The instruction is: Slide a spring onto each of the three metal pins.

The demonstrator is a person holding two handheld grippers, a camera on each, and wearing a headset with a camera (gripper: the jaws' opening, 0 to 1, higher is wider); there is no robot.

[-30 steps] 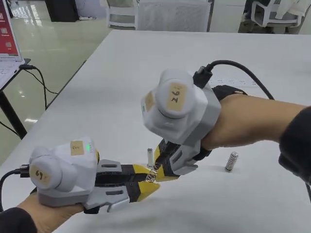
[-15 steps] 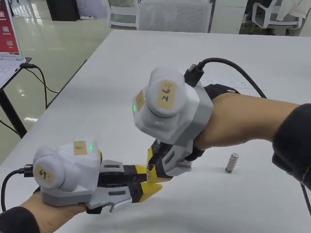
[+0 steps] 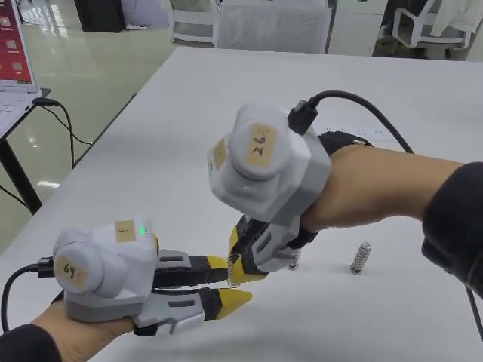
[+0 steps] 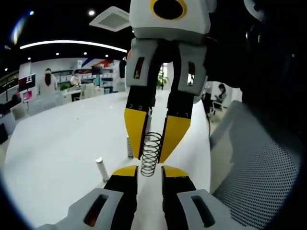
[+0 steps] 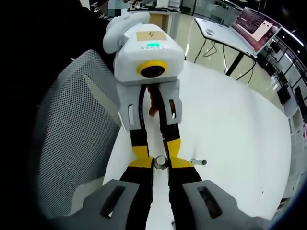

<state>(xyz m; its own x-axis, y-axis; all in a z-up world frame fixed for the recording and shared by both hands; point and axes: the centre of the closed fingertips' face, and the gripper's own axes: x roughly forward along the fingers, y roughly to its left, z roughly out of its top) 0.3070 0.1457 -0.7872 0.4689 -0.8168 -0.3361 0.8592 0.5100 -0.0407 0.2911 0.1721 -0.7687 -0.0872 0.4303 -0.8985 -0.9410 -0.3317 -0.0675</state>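
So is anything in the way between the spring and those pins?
Maybe the left gripper: its yellow tips sit at the end of the spring. The two metal pins stand aside on bare table.

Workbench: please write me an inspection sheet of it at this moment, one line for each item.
Surface: white table, clean where it shows.
Job's things: held spring in the air above the table; second spring standing free on it; near pin and far pin upright, the near one without a spring.
Clutter: nothing seen.
Claws: right claw shut on the held spring; left claw open, tips beside its lower end.
Cables: right cable and left cable, both black, run off the claw bodies.
Surroundings: laptop on a side desk, office chair, glossy floor.
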